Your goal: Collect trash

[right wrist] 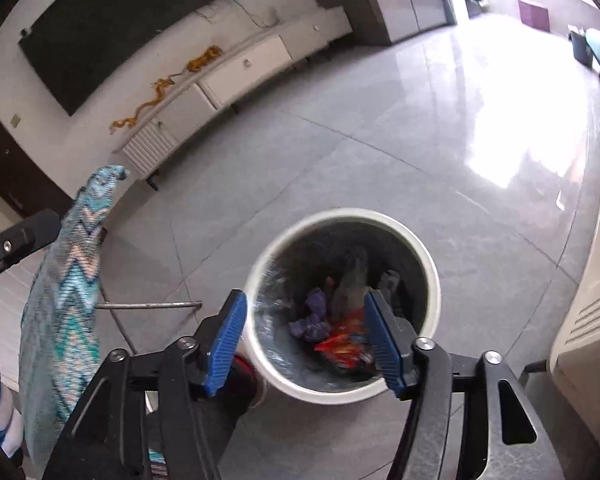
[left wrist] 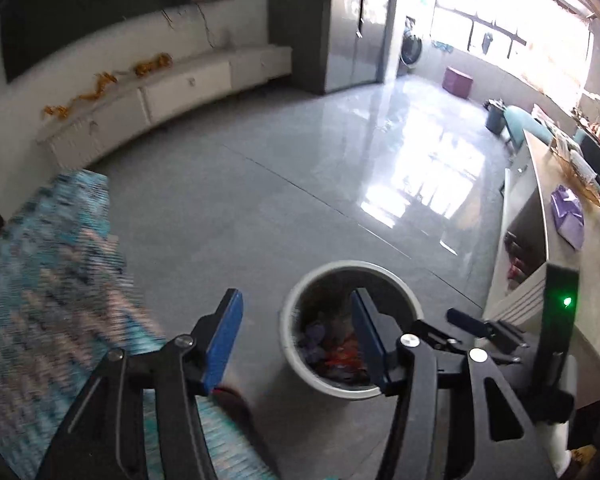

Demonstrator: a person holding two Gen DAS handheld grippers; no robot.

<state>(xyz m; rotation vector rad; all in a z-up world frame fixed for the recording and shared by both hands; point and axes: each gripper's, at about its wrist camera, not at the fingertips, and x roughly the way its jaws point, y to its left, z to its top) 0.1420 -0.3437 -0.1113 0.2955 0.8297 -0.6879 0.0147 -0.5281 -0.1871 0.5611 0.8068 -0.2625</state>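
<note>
A white round trash bin [right wrist: 340,213] stands on the grey floor and holds a red-orange wrapper [right wrist: 340,344], crumpled purple paper [right wrist: 312,320] and a blurred grey piece [right wrist: 350,284]. My right gripper [right wrist: 306,340] hangs open right above the bin's mouth, with nothing pressed between its blue pads. My left gripper [left wrist: 296,340] is also open, above the near left rim of the bin [left wrist: 288,308], and holds nothing. A crumpled purple paper [left wrist: 568,216] lies on the table [left wrist: 556,248] at the right.
A blue zigzag-patterned cushion [right wrist: 68,288] on a chair sits close at the left. The beige table with a shelf [left wrist: 524,256] borders the right. A long white low cabinet [left wrist: 180,92] runs along the far wall, across shiny floor [left wrist: 300,168].
</note>
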